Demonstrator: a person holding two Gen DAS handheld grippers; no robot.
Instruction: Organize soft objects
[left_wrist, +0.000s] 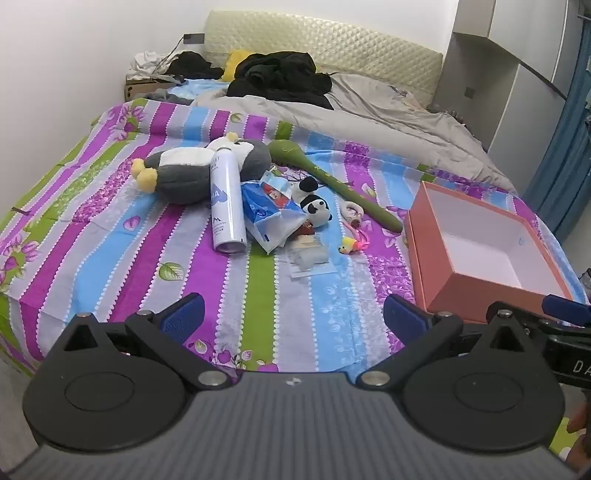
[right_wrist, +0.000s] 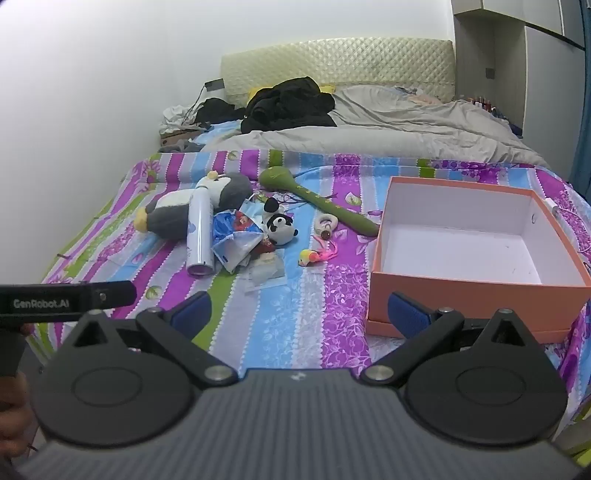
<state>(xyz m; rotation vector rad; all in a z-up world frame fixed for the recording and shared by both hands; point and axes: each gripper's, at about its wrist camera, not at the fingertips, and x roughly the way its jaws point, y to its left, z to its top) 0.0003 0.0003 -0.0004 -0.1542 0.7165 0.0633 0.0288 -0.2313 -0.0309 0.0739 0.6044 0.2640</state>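
Right now both claws hang low over the near edge of the bed, each with its 2 blue pads spread wide and nothing between them: the left claw (left_wrist: 293, 314) at the bottom centre of its view, the right claw (right_wrist: 301, 314) likewise in its own.

Beyond them, the striped bedsheet (left_wrist: 110, 229) carries a heap at centre frame. A grey and white plush penguin (left_wrist: 192, 170) lies at the upper left of the heap, with a white spray can (left_wrist: 226, 199) resting across it. Just right of the can sits a crumpled blue and white packet (left_wrist: 271, 212), and touching that a small panda plush (left_wrist: 316, 206). A long green stuffed toy (left_wrist: 332, 181) runs diagonally toward the open orange box (left_wrist: 480, 240) at the right, which looks empty. A small yellow and pink toy (left_wrist: 351, 245) and a pale ring toy (left_wrist: 352, 214) lie between heap and box.

I judge nothing is sorted yet. The risks lie in the pile itself: lifting the penguin would likely roll the can, perhaps off the bed. Reaching for the panda could pinch the packet too, since they touch. The claws also sit close together, so crossing paths could knock them.
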